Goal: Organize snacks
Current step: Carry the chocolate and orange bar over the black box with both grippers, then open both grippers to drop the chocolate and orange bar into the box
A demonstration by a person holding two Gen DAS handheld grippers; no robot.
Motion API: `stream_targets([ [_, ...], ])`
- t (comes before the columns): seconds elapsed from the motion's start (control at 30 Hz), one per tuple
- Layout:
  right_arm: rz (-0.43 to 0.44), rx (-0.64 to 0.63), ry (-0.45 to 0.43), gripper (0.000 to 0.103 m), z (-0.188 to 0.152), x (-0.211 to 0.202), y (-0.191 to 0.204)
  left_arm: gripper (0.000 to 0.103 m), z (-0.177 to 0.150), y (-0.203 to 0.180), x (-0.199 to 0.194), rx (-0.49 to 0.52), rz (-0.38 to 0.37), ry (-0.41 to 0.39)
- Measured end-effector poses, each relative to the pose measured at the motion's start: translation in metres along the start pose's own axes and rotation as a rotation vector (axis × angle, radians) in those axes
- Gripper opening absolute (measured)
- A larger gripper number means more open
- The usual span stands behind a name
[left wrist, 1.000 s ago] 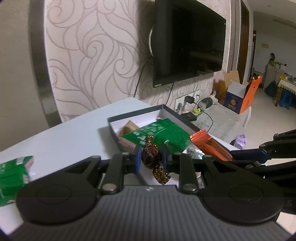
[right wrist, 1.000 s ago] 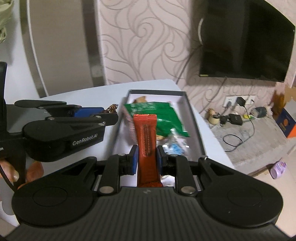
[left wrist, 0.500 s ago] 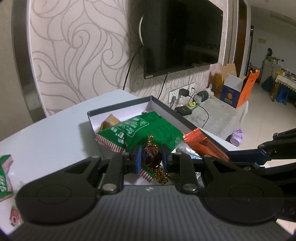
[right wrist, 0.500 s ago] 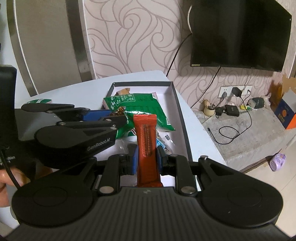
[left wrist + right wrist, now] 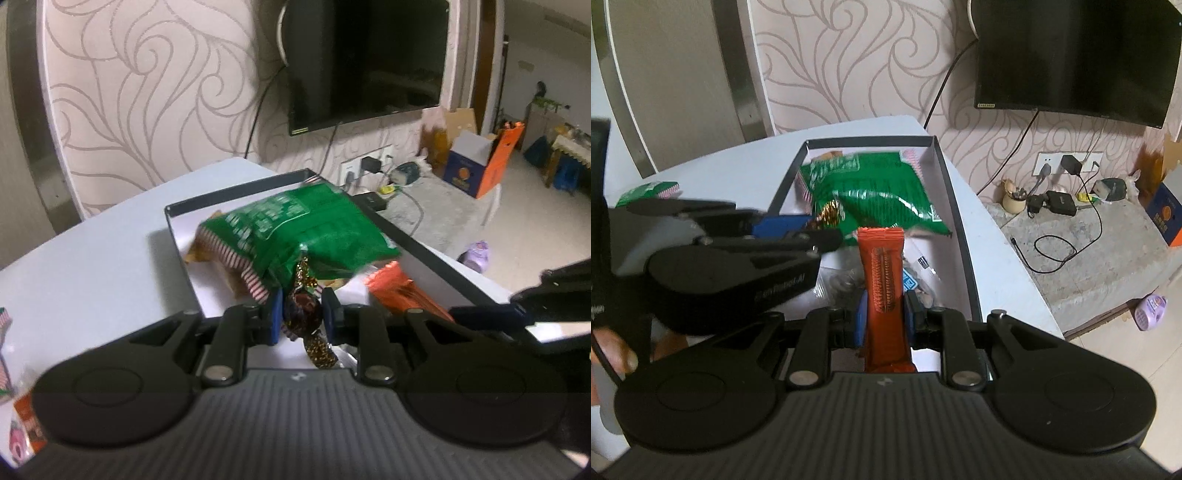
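While both grippers hang over the box (image 5: 964, 236), left gripper (image 5: 302, 320) is clamped on a foil candy (image 5: 303, 314) and right gripper (image 5: 884, 319) on an orange bar (image 5: 884, 280). Lower each into bare floor beside the green bag (image 5: 871, 195), then release.

Indoor light was dim and even; shadows stayed soft; the green snack bag (image 5: 295, 236) smeared with motion blur; fisheye bending curved the edges; corners fell dark.

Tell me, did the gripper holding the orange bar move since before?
Yes. The right gripper, shut on the orange bar, moved closer to the box, which looks bigger and nearer.
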State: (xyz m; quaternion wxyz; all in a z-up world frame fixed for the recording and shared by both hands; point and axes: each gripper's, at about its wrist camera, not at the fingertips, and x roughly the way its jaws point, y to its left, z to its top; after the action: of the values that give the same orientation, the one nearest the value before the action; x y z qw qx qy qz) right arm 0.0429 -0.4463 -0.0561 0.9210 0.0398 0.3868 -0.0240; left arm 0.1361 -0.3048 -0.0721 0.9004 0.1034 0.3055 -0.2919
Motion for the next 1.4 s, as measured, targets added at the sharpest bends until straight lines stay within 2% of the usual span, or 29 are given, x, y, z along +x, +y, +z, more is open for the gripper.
stream_targets([
  [0.17,-0.006,-0.011,0.013,0.024,0.009,0.016,-0.001,0.026,0.007,0.007,0.011,-0.026,0.024,0.013],
  [0.27,-0.009,-0.018,0.021,0.024,0.012,0.023,-0.002,0.026,0.002,0.004,0.003,-0.024,0.005,0.013],
  [0.57,-0.003,-0.021,0.021,0.024,0.004,0.020,-0.001,0.028,-0.020,0.000,-0.012,-0.014,-0.009,0.041],
  [0.77,-0.011,-0.027,0.024,0.024,-0.001,0.016,0.003,0.028,-0.028,-0.002,-0.024,-0.009,-0.012,0.032],
  [0.97,-0.022,-0.021,0.014,0.024,-0.003,0.011,0.006,0.027,-0.025,0.001,-0.028,-0.012,0.021,0.010],
  [1.03,-0.027,-0.020,0.009,0.024,-0.004,0.009,0.006,0.035,-0.025,0.001,-0.030,-0.011,0.024,0.001],
  [1.17,-0.037,-0.013,0.008,0.024,-0.006,0.007,0.007,0.042,-0.025,-0.001,-0.036,-0.013,0.016,-0.009],
  [1.23,-0.043,-0.012,0.004,0.027,-0.007,0.005,0.007,0.047,-0.026,-0.003,-0.040,-0.015,0.015,-0.019],
  [1.33,-0.058,-0.001,-0.005,0.030,-0.007,0.002,0.007,0.048,-0.026,-0.002,-0.044,-0.025,0.006,-0.027],
  [1.4,-0.073,0.008,-0.013,0.042,-0.007,-0.002,0.007,0.048,-0.026,0.001,-0.047,-0.039,-0.005,-0.033],
])
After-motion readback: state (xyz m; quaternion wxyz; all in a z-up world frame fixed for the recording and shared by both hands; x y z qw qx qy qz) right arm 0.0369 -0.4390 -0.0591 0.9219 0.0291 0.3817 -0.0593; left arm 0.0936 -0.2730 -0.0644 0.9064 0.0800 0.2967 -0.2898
